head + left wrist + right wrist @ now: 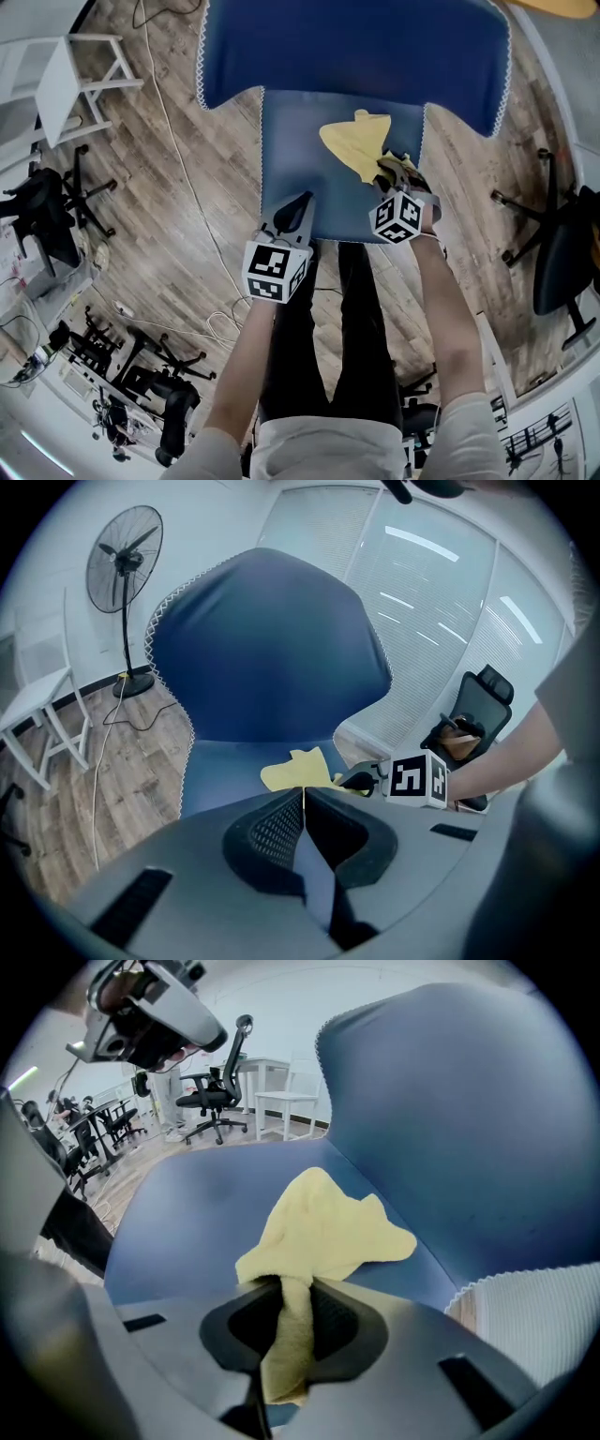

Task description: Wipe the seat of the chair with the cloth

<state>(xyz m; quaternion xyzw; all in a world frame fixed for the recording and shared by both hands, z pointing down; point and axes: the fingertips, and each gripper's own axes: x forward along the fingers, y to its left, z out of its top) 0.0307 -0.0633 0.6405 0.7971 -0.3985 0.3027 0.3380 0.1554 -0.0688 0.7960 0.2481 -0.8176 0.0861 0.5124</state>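
blue chair (309,187) x1 | yellow cloth (354,141) x1 | grippers x2: left gripper (298,208), right gripper (392,169) | standing fan (124,560) x1 | white table (84,75) x1, upper left | black office chairs (562,258) at least 2, left and right edges

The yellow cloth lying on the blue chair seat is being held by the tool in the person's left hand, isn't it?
Not the left one. The right tool is shut on the yellow cloth, which lies on the blue seat. The right gripper view shows the cloth pinched between its jaws. The left tool is shut with nothing in it.
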